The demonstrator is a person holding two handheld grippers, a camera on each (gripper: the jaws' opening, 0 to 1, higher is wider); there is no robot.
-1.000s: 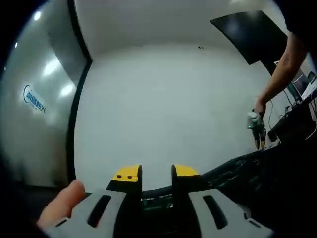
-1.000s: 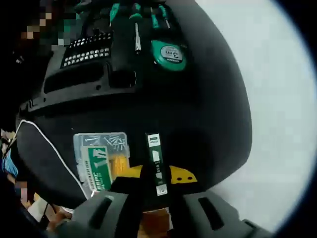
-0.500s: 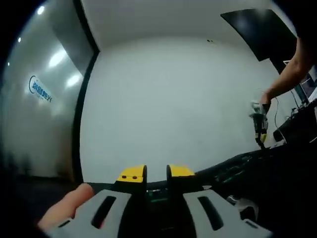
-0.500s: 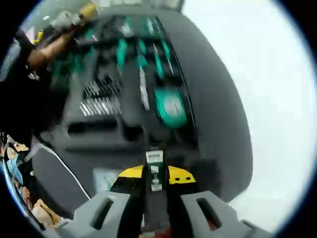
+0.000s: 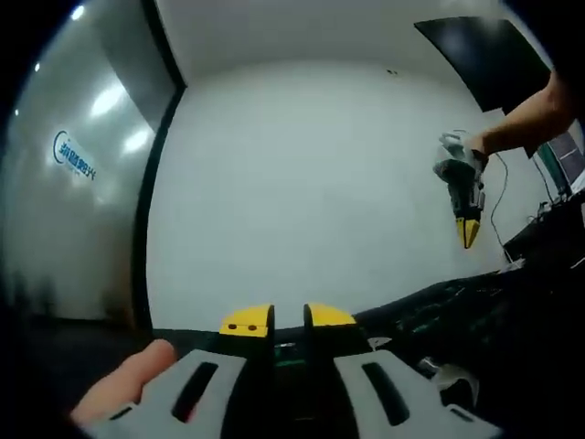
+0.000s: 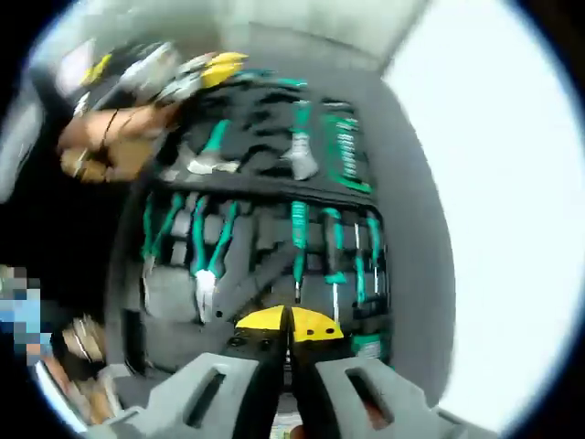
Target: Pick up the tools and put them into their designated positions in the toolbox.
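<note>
Looking along the right gripper [image 6: 291,322], its jaws are seen pressed together over the open toolbox [image 6: 274,229]; whether the thin item glimpsed between them is gripped cannot be told. Green-handled screwdrivers [image 6: 299,233] and pliers [image 6: 203,265] are seated in the near tray, further tools in the far lid. The left gripper [image 6: 219,64] is held at the far left of the box. In the left gripper view, the left gripper's jaws [image 5: 288,322] are nearly closed on nothing visible, and the right gripper [image 5: 464,215] is raised at far right before a white wall [image 5: 302,183].

bright, even light; right gripper view motion-blurred.
</note>
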